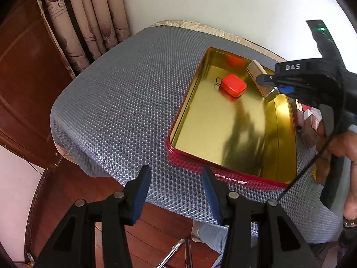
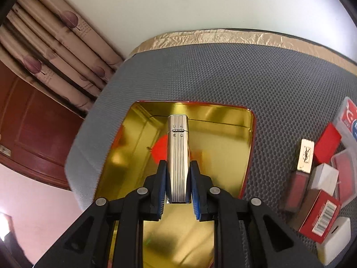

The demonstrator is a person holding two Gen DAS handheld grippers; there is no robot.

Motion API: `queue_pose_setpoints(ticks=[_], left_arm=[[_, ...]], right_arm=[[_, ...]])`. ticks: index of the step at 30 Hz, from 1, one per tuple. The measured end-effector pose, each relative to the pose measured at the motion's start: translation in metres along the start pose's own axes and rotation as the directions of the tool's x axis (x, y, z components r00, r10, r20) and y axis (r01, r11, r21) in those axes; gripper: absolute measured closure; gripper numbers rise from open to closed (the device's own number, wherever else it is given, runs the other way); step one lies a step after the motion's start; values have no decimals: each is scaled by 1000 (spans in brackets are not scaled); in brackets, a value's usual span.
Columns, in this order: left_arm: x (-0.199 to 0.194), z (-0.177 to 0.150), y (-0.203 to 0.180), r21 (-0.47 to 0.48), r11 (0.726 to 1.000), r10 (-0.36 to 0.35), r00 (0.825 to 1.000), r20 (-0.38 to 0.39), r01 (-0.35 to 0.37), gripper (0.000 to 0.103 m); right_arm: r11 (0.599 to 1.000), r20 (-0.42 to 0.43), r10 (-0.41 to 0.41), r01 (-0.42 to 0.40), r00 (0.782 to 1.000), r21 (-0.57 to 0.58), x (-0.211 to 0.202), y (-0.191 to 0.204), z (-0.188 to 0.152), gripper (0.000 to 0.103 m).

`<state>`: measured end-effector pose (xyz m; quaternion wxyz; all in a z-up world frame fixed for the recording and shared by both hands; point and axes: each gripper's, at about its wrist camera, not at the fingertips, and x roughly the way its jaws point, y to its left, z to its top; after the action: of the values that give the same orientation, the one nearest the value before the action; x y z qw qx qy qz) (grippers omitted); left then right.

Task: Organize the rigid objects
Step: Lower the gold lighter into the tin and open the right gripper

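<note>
Lighter (image 2: 178, 156) clenched in right claw (image 2: 178, 185) over tin (image 2: 250, 147), for stowing beside red case (image 1: 233, 85) | left claw (image 1: 176, 192) hung released at tin's near edge.

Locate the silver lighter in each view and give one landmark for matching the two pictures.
Left wrist view: silver lighter at upper right, clamped in the right hand-held gripper over the tin's far end.
Right wrist view: lighter at centre, upright between the blue pads.
Shared landmark: the gold-lined red tin.
</note>
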<state>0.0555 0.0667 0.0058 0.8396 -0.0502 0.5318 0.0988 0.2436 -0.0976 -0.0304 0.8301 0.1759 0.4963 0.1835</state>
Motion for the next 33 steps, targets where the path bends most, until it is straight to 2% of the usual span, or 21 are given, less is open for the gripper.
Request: queue_pose_setpoints(ticks=[7, 10, 13, 14, 15, 17, 19, 22, 26, 27, 30, 31, 32, 33], left_arm=[[3, -2, -1, 5, 1000, -5, 1000, -15, 5, 55], [4, -2, -1, 5, 1000, -3, 1000, -22, 3, 55], [4, -3, -2, 10, 1000, 2, 1000, -22, -2, 55], [2, -3, -3, 13, 1000, 4, 1000, -16, -3, 55], [0, -3, -3, 16, 1000, 2, 1000, -11, -2, 55], [-6, -4, -5, 24, 1000, -3, 1000, 5, 3, 55], [-11, -5, -9, 36, 999, -11, 1000, 13, 10, 55], [-20, -9, -23, 70, 996, -59, 998, 13, 58, 55], [-34, -15, -51, 146, 979, -142, 990, 2, 140, 55], [-38, -18, -63, 178, 970, -171, 985, -1, 168, 55], [-42, -25, -98, 248, 929, -269, 961, -58, 275, 55], [-42, -29, -112, 257, 913, -307, 948, -83, 318, 55], [-40, -32, -124, 263, 896, -342, 934, -105, 358, 55], [-38, -33, -136, 273, 880, -368, 921, -125, 389, 55]], right_arm=[[997, 18, -74, 75, 997, -26, 7, 1, 0, 81], [997, 40, -65, 66, 997, -28, 0, 1, -1, 79], [1000, 123, -16, 19, 992, -21, -32, -4, -9, 67], [1000, 149, -7, 9, 989, -13, -41, -6, -11, 59], [1000, 200, -4, 4, 980, 0, -60, -14, -19, 44], [1000, 277, -21, 18, 961, 12, -90, -31, -36, 25], [997, 348, -82, 79, 934, 24, -125, -60, -63, 23], [980, 361, -201, 190, 911, 67, -152, -104, -102, 23], [896, 293, -443, 426, 847, 124, -170, -178, -158, 21], [872, 270, -489, 467, 829, 145, -174, -198, -172, 21], [823, 208, -567, 535, 797, 191, -181, -243, -199, 21], [816, 205, -575, 539, 792, 208, -183, -252, -206, 21], [819, 203, -569, 527, 797, 228, -185, -260, -211, 21], [835, 202, -536, 480, 820, 268, -190, -270, -215, 21]])
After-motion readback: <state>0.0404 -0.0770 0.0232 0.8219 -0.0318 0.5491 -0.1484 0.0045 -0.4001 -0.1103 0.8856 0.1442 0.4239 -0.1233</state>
